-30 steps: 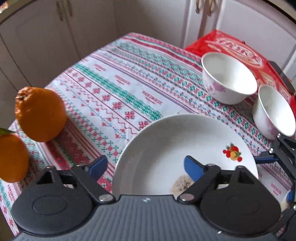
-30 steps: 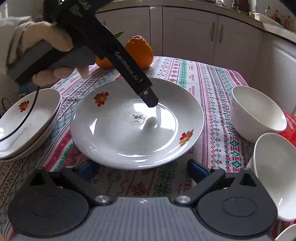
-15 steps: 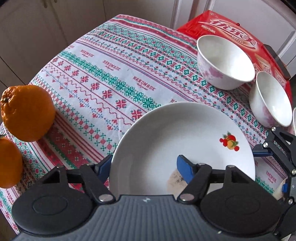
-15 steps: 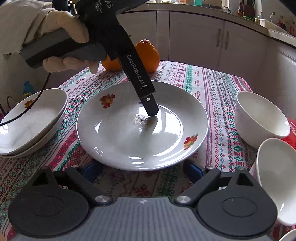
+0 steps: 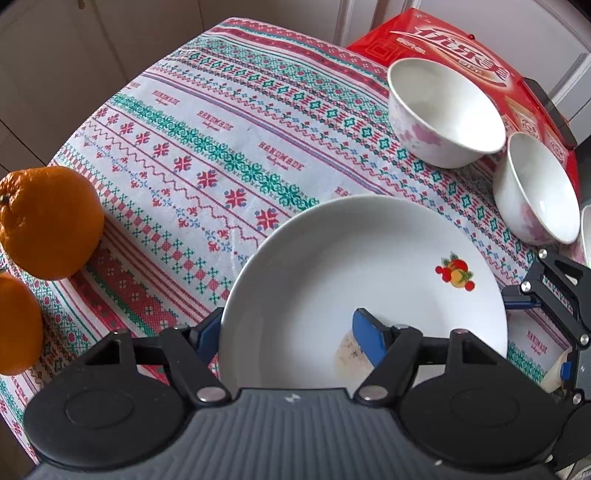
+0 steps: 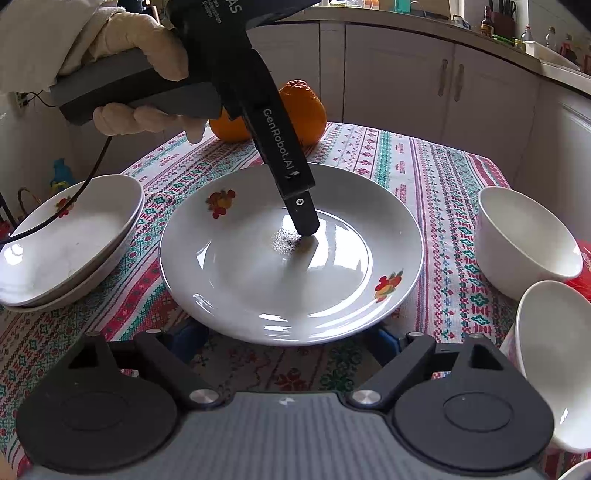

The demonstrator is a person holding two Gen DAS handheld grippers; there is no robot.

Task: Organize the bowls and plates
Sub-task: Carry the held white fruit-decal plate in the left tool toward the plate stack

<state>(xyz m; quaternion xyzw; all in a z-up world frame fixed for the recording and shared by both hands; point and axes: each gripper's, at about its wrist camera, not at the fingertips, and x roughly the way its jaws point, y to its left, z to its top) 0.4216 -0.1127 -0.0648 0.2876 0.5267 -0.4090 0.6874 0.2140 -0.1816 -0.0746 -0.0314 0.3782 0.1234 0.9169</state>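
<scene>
Left wrist view, from its left edge: two round orange citrus fruits (image 5: 48,221) sit on the desk (image 5: 221,129), which is covered by a red-and-green patterned cloth. Low in the centre the left gripper (image 5: 288,332) straddles the rim of the white round ceramic plate with fruit prints (image 5: 351,266). At upper right stand two white ceramic bowls (image 5: 443,110) by a red printed box (image 5: 443,33). Its jaws have just been closing and now appear to pinch the plate, one blue pad behind the outside of the rim and the other on the inner face beside a speckled smudge. For a good lift, I judge, the pinch should be firm before the plate rises. The plate should also stay near level, so that glazed ceramic does not slide out of a one-sided hold. Right wrist view adds what the other lacks. At its left is a stack of two matching white plates (image 6: 66,240), the likely destination, and at upper left a gloved hand (image 6: 140,48) holds the left tool. In the centre the inner finger's tip meets the plate's well. At the bottom is the right gripper (image 6: 284,338), its jaws spread though just closing, with nothing between them. It sits tucked below the plate's near rim, where it could lend support. The left gripper's outer pad is hidden here too.
</scene>
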